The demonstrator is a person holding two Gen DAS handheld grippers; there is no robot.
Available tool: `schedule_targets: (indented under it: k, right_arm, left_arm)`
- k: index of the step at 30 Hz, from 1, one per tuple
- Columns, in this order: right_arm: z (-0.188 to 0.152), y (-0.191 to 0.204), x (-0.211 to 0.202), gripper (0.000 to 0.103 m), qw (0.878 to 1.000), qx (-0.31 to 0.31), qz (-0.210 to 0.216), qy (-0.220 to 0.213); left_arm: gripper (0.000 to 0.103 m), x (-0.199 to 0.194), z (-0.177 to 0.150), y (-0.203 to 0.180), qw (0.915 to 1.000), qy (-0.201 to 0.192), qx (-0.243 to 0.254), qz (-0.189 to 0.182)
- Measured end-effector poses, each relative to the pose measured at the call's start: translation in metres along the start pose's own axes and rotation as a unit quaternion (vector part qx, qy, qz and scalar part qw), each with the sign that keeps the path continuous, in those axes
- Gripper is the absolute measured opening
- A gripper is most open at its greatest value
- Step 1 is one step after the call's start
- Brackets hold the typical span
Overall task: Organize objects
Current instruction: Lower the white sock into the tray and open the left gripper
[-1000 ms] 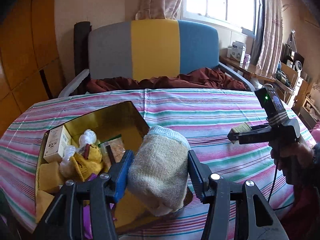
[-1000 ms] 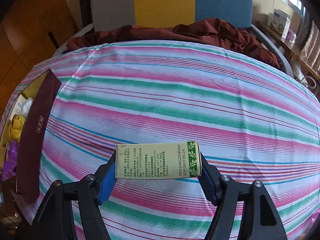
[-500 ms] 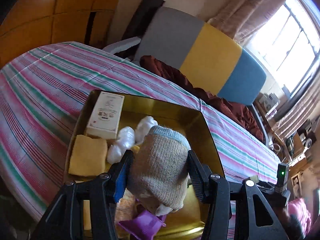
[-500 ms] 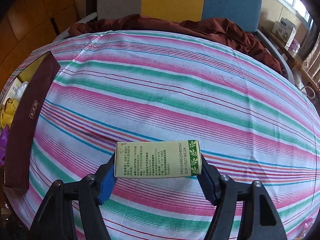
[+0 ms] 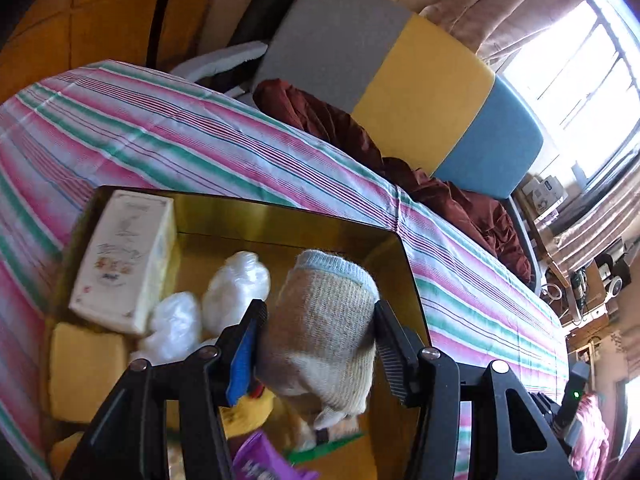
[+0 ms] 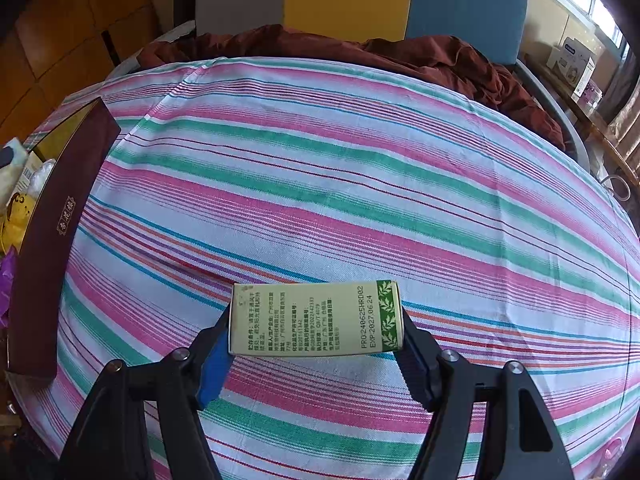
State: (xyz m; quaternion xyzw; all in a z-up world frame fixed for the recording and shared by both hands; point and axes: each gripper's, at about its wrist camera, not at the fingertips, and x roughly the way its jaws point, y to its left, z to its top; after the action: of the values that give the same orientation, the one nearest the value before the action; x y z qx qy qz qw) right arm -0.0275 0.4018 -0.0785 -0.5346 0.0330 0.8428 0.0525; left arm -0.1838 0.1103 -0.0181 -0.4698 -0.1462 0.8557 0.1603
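In the left wrist view my left gripper [image 5: 318, 328] holds a rolled beige knitted sock [image 5: 324, 332] with a pale blue cuff above the open gold-lined box [image 5: 280, 220]; its jaws are closing and press the sock's sides. In the box lie a white carton [image 5: 124, 256], two white plastic bundles [image 5: 236, 280], a yellow sponge [image 5: 84, 372], a yellow soft toy and a purple packet [image 5: 260, 464]. In the right wrist view my right gripper [image 6: 316, 320] is shut on a pale green printed carton [image 6: 316, 318], held level over the striped cloth.
The striped tablecloth [image 6: 340, 184] covers the table. The box's dark red outer wall [image 6: 52, 240] stands at the left edge of the right wrist view. A grey, yellow and blue chair [image 5: 400, 80] with a maroon cloth [image 5: 440, 192] stands behind the table.
My left gripper has carried the sock leftward from the box's right rim to over the box's inside, rolling as it went, and squeezes it a little tighter. The right gripper and green carton stay put.
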Motion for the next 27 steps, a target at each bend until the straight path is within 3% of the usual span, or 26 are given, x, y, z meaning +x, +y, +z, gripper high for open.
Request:
schedule_targets:
  k: [2, 8, 16, 27]
  right_arm:
    - [0.001, 0.0, 0.001, 0.072, 1.0, -0.002, -0.001, 0.002]
    - [0.0, -0.001, 0.002, 0.072, 1.0, -0.006, -0.001, 0.003]
    - [0.0, -0.001, 0.002, 0.073, 1.0, -0.012, -0.003, 0.003]
    - [0.0, -0.001, 0.002, 0.073, 1.0, -0.016, -0.008, 0.0]
  left_arm:
    - [0.045, 0.015, 0.006, -0.005, 0.9999, 0.002, 0.008, 0.015]
    - [0.042, 0.041, 0.02, -0.006, 0.999, 0.012, 0.004, 0.042]
    - [0.042, 0.007, 0.006, -0.009, 0.9973, -0.02, 0.044, 0.055]
    - [0.045, -0.056, -0.048, -0.021, 0.9854, -0.078, 0.121, 0.09]
